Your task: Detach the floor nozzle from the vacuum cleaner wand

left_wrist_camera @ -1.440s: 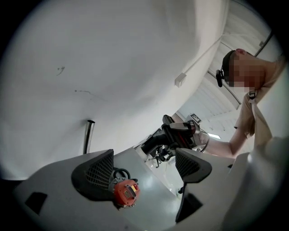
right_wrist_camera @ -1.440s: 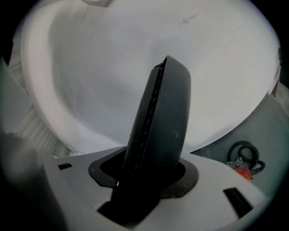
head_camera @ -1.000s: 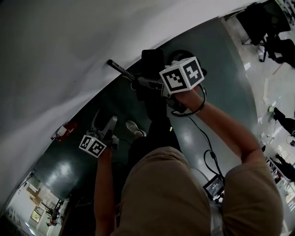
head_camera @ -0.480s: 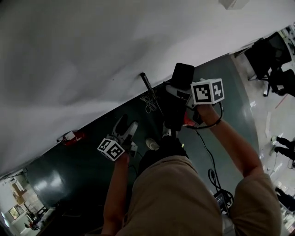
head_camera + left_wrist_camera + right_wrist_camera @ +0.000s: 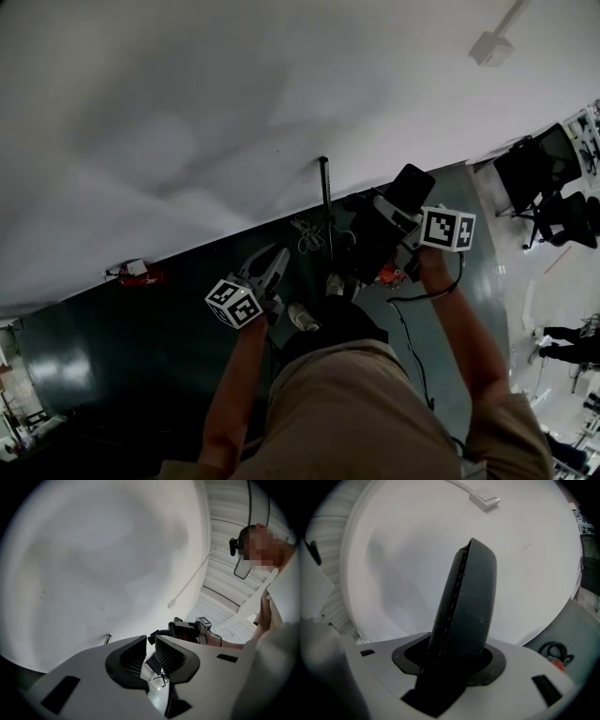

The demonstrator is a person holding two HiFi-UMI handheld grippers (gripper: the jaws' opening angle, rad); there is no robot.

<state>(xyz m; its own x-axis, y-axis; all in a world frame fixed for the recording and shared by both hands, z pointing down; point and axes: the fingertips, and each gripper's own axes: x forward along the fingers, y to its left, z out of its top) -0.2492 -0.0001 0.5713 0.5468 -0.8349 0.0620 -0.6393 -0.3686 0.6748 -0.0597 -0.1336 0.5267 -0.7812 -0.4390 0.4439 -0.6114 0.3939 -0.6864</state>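
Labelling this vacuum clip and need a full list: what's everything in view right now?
wall: one, white, fills upper head view
floor: one, dark green, below the wall
wall box: one, white, high on wall, right
vacuum part: one, dark grey, clamped in right tool
thin rod: one, black, near the wall base
cable coil: one, pale, floor beside the rod
small object: one, red and white, wall base, left
chairs: at least two, black, far right
shoes: two, pale, floor between the tools
left tool: one, white, jaws just been closing, nearly together, empty
right tool: one, white, jaws on the vacuum part
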